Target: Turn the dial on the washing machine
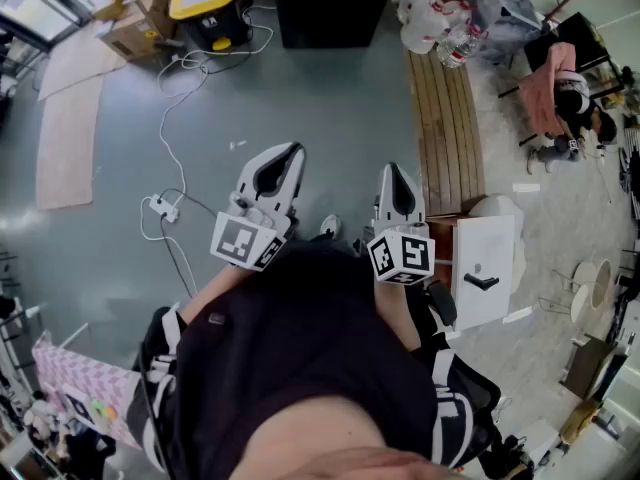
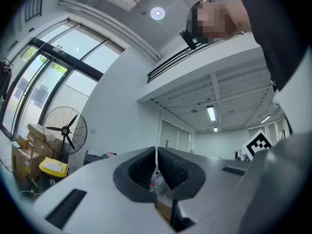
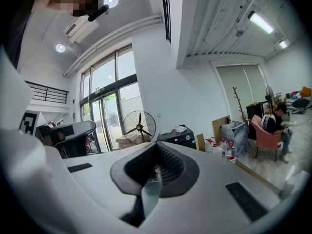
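1. Black and box-shaped, the unit (image 1: pixel 330 6) at the far end of the grey floor (image 1: pixel 300 98) is the only thing I could take for the washing machine. I can't confirm that, because no dial shows in any view. The right gripper view has the unit well off, near the floor fan (image 3: pixel 139 126).
2. With nothing to turn within reach, I judge the task not yet under way.
3. My left gripper (image 1: pixel 288 154) is pulled in close to the torso and points out over bare floor. Its jaws are pressed together with nothing between them, and the left gripper view shows only the room beyond the tips.
4. My right gripper (image 1: pixel 396 170) is tucked in beside it, also pressed together and empty. This looks like a carrying posture rather than a reach.
5. Just right of the right gripper stands a white cabinet (image 1: pixel 500 230) with a black handle (image 1: pixel 481 282). A wooden bench (image 1: pixel 445 118) runs beyond it.
6. A white power strip (image 1: pixel 160 206) and its cable lie on the floor to the left, which could trip me on the walk over.
7. A seated person (image 1: pixel 575 108) is far off to the right.
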`<state>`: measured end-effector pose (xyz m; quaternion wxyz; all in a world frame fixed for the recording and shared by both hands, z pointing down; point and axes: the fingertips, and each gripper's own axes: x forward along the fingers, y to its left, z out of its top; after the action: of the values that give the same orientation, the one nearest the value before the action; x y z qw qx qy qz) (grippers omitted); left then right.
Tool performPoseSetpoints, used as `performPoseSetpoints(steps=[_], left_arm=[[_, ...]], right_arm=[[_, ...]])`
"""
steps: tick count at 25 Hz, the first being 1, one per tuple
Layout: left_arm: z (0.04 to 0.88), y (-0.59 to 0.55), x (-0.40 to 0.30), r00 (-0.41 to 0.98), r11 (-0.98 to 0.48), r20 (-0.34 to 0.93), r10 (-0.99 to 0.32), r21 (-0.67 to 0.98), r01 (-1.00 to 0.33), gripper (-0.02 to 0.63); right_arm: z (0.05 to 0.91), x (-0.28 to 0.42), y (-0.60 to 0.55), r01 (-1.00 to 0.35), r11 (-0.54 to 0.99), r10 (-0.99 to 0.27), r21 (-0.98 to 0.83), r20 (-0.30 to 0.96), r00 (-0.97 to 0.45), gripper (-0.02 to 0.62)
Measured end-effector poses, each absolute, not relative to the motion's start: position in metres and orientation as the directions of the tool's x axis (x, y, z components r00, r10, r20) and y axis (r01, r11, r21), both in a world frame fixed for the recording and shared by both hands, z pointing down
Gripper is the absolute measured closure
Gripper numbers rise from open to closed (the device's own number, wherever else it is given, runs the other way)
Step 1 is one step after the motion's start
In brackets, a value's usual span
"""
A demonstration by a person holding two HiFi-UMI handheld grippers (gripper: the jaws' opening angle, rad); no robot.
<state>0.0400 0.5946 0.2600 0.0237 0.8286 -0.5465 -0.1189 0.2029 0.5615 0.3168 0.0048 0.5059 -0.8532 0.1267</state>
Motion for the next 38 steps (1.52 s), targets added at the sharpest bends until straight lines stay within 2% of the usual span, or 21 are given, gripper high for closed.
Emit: performPoseSetpoints(steps=[7,13,15,16,24,31,38], left_arm=[[0.267,0.592,0.045,0.378,-0.405,-0.168,-0.910,0.172,-0.898,0.574],[0.269,0.579,0.055,0.371,-0.397,-0.164,-0.914,0.177,-0.900,0.574],[0.272,0.573,0.061,0.368,-0.394,-0.159,-0.916,0.179,-0.902,0.574],[0.274,0.571,0.065,0.368,-0.393,-0.157,-0.917,0.181,-0.902,0.574],[0.283,0.538,0.098,0.328,-0.350,-0.152,-0.932,0.153,-0.924,0.574],[0.299,0.449,0.090,0.285,-0.300,-0.104,-0.953,0.185,-0.936,0.574],[0.326,0.276,0.039,0.302,-0.319,-0.111,-0.947,0.209,-0.924,0.574]], right_arm=[[0.324,0.206,0.561,-0.865,0.456,-0.860,-0.211,0.146,-0.489,0.571],[0.319,0.220,0.544,-0.873,0.442,-0.877,-0.204,0.104,-0.468,0.567],[0.336,0.223,0.534,-0.866,0.450,-0.860,-0.219,0.153,-0.486,0.441],[0.342,0.225,0.531,-0.860,0.454,-0.851,-0.233,0.173,-0.496,0.418],[0.364,0.253,0.492,-0.821,0.475,-0.817,-0.317,0.186,-0.545,0.405],[0.377,0.249,0.386,-0.804,0.490,-0.795,-0.337,0.206,-0.571,0.402],[0.412,0.190,0.216,-0.809,0.495,-0.784,-0.318,0.239,-0.573,0.396]])
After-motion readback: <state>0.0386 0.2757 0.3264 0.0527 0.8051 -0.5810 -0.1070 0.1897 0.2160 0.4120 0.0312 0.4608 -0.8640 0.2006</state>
